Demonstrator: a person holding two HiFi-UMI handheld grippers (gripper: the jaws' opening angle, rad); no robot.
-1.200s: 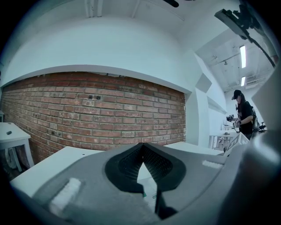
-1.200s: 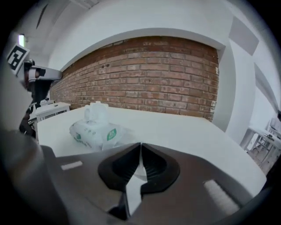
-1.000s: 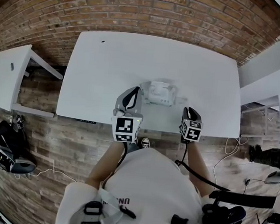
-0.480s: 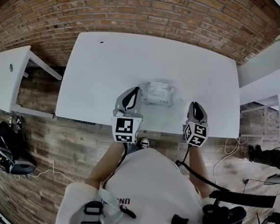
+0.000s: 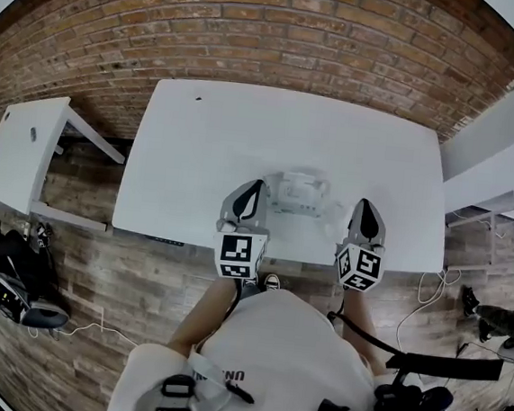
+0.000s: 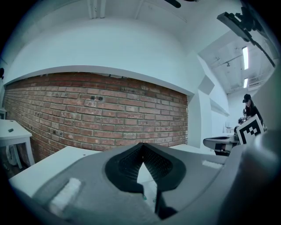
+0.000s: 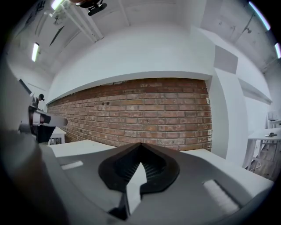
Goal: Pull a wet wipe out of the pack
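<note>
- Near the front edge of the white desk [image 5: 246,127] sits the wet wipe pack [image 5: 296,193], between the two tools.
- Tips of the left hand-held gripper [image 5: 259,188] are together, just beside the pack's left side; contact unclear.
- Tips of the right hand-held gripper [image 5: 368,205] are together, apart from the pack on its right. A white sliver shows in the gap; cannot tell wipe from desk.
- A brick wall [image 5: 301,33] stands behind the desk.
</note>
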